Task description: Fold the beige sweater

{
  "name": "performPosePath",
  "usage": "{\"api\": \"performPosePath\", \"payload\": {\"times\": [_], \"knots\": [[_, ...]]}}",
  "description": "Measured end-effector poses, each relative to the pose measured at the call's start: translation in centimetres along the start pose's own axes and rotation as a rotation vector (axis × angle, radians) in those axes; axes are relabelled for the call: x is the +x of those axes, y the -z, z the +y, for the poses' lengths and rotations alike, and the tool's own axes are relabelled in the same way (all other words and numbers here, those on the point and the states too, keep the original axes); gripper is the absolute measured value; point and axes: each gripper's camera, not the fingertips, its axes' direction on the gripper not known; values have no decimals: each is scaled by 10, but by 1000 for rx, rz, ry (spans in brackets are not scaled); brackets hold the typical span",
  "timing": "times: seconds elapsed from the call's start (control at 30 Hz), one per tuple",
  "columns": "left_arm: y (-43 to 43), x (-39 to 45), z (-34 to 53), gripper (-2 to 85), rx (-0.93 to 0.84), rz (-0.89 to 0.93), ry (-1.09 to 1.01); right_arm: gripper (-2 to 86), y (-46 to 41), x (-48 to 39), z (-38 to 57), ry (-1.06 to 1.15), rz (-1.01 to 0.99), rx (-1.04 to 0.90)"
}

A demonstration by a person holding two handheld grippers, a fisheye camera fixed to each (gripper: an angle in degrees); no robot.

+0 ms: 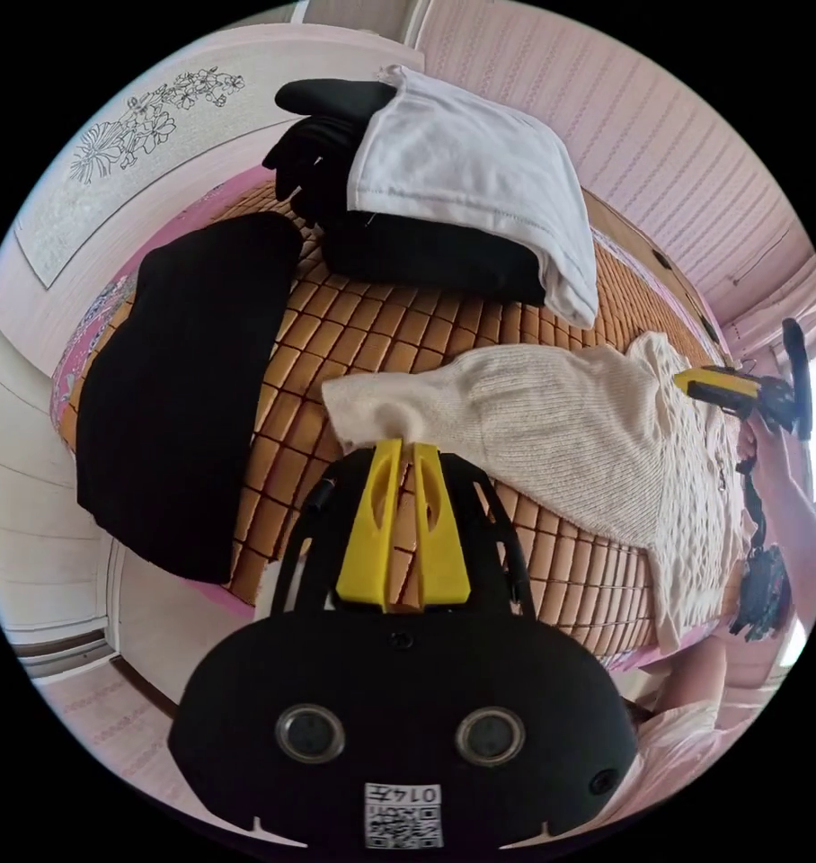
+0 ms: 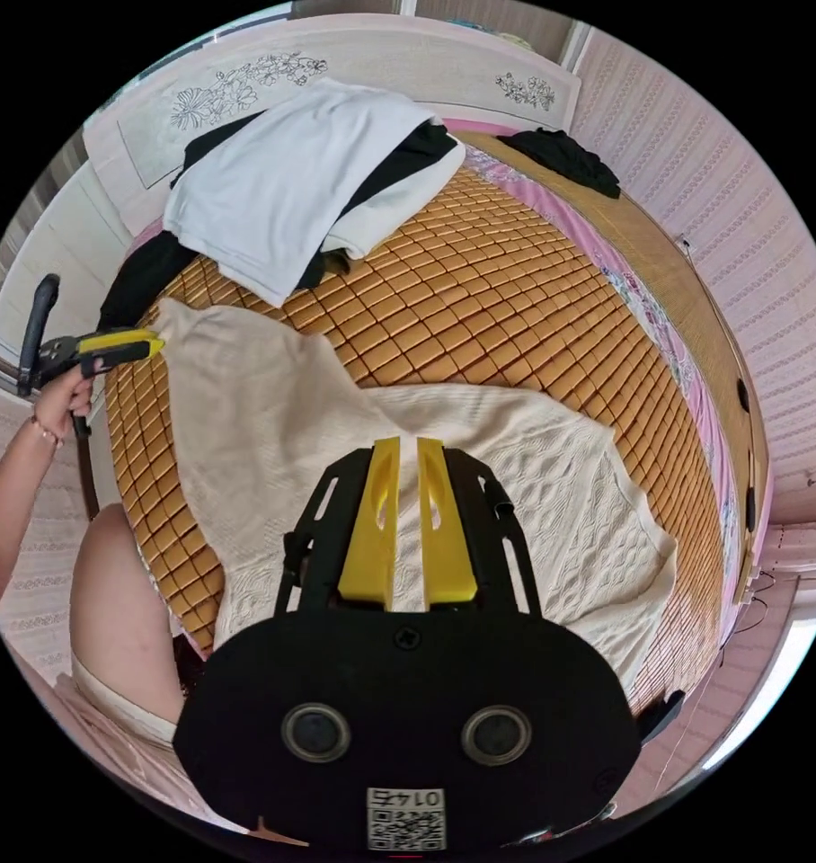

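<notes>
Sweater (image 2: 480, 449) spread on a bed's bamboo mat (image 2: 480, 279), a gripper at each end.

In the right gripper view, the left gripper (image 2: 152, 344), held in a hand (image 2: 62, 395) at far left, has its yellow jaws closed on the beige sweater's sleeve end; the left gripper view shows those jaws nearly together, pinching the cuff edge. The sweater lies flat across the mat's near part. Farther off lies a pile of white cloth (image 2: 282, 180) over black clothes (image 2: 426, 144). The right gripper (image 2: 408, 442) hovers over the sweater's body, jaws almost closed; whether they grip knit cannot be told.
</notes>
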Motion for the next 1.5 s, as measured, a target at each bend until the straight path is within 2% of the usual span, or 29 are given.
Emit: {"api": "performPosePath", "payload": {"times": [0.13,0.2,0.23,0.4,0.47,0.53,0.6,0.7,0.77,0.87,0.97,1.13,1.3,1.37,1.5], "knots": [[-5,-3,25,1,35,1,5,-5,-44,12,-22,-63,44,-71],[-11,-2,32,1,42,0,-4,-8,-40,14,-17,-73,78,27],[-16,3,34,3,46,-21,-22,-9,-42,18,-16,-96,94,10],[-35,24,29,31,30,-27,18,-8,-22,43,12,-246,-51,59],[-30,45,33,38,75,-55,9,-4,17,53,67,-288,-198,243],[-21,72,40,35,121,-94,-58,4,43,61,125,-274,-294,318],[-15,106,50,36,151,-117,-151,27,63,71,196,-311,-294,342],[-17,175,70,34,160,-23,-320,69,83,97,332,-487,-141,272],[-29,246,85,36,122,91,-488,75,94,114,438,-654,57,149],[-52,348,105,38,60,253,-712,80,101,138,532,-803,202,12],[-82,454,122,45,-21,378,-923,101,109,166,580,-860,229,28],[-124,604,150,54,-24,426,-1216,109,112,199,614,-880,278,127],[-178,710,165,60,-98,417,-1319,81,85,218,644,-904,299,44],[-196,744,175,60,-116,409,-1360,34,108,215,672,-1028,426,42],[-211,780,188,59,-88,437,-1399,12,158,193,726,-1192,550,129]]}}
